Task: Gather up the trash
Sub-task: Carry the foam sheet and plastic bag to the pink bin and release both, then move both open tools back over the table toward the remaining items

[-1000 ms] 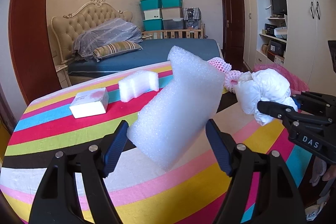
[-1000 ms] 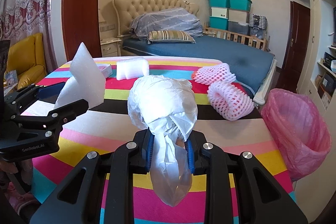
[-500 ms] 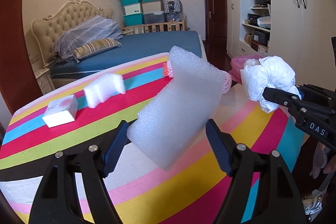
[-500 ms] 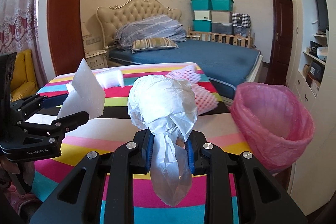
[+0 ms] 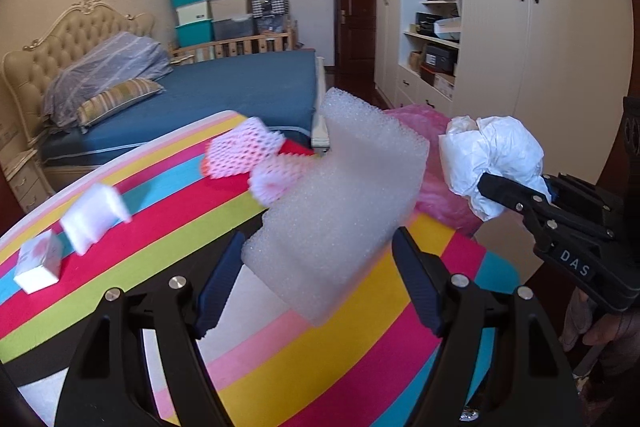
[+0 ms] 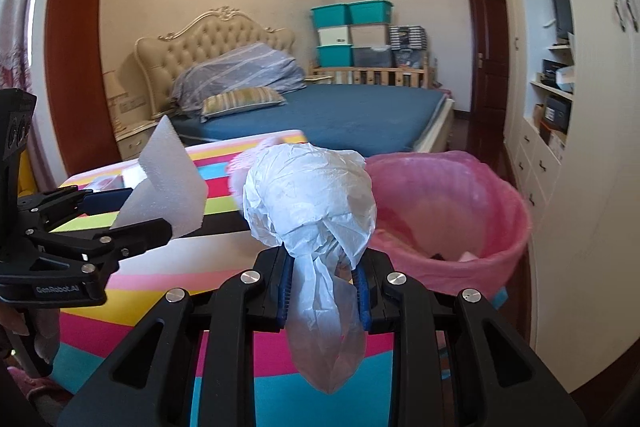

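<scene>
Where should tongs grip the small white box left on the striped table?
Take the small white box across its two short sides from above: it lies flat on the striped table, apart from the white foam piece beside it. Motion blur hides finer detail.

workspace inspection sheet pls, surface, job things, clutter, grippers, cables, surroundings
surface: striped tablecloth.
job's things: white foam block and crumpled white bag both held up; pink-lined bin beside the table.
clutter: two pink foam nets, small foam piece, small white box on the table.
grippers: left gripper shut on foam; right gripper shut on bag.
cables: nothing seen.
surroundings: bed, wardrobe.
</scene>
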The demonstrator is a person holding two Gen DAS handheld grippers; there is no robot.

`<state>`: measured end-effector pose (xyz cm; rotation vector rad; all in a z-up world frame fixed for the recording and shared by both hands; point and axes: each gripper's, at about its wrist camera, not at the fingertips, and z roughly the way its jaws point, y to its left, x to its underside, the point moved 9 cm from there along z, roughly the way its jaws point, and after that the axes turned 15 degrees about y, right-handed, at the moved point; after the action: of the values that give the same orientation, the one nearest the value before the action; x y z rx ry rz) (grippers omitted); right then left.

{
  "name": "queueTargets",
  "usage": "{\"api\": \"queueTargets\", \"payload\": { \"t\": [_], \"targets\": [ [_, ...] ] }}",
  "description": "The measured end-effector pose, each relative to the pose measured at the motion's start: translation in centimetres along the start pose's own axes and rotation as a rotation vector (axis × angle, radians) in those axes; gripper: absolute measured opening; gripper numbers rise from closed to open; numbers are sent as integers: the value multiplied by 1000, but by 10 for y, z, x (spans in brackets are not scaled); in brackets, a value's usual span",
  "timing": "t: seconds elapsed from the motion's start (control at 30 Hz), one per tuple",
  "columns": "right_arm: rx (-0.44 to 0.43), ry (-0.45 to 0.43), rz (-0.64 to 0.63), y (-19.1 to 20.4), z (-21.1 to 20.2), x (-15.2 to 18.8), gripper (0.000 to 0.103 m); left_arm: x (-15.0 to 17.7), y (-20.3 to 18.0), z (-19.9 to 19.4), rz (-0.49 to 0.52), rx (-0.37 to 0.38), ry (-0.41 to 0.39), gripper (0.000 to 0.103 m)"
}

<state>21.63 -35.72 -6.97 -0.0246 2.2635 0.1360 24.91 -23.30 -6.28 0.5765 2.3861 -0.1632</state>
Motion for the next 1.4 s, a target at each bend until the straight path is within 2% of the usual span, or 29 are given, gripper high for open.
{"api": "queueTargets", "payload": {
  "t": [0.27,0.33,0.57,0.67,0.77,0.8,0.83,0.97,1.07,1.3,1.4],
  "targets": [
    [86,4,88,-74,13,-18,26,-62,-39,37,47,125,13,73],
    [101,8,103,-89,19,-23,27,-76,-48,48,57,134,17,73],
    [117,22,120,-120,39,-33,27,-116,-66,88,38,177,34,74],
    [114,22,119,-120,44,-35,28,-132,-75,100,25,217,35,74],
    [107,29,115,-125,52,-37,37,-144,-81,109,1,252,31,78],
    [115,33,118,-128,55,-37,54,-147,-80,111,-19,256,33,79],
    [118,29,117,-130,55,-36,68,-149,-80,112,-33,255,32,84],
    [139,8,110,-136,49,-34,69,-148,-65,103,-60,231,7,94],
    [141,-6,127,-137,40,-31,69,-140,-50,91,-53,182,-20,98],
    [129,-30,85,-112,23,-33,74,-93,12,54,-65,44,-61,98],
    [101,-34,42,-83,21,-35,75,-66,48,34,-93,-24,-68,98]
  ]
}}
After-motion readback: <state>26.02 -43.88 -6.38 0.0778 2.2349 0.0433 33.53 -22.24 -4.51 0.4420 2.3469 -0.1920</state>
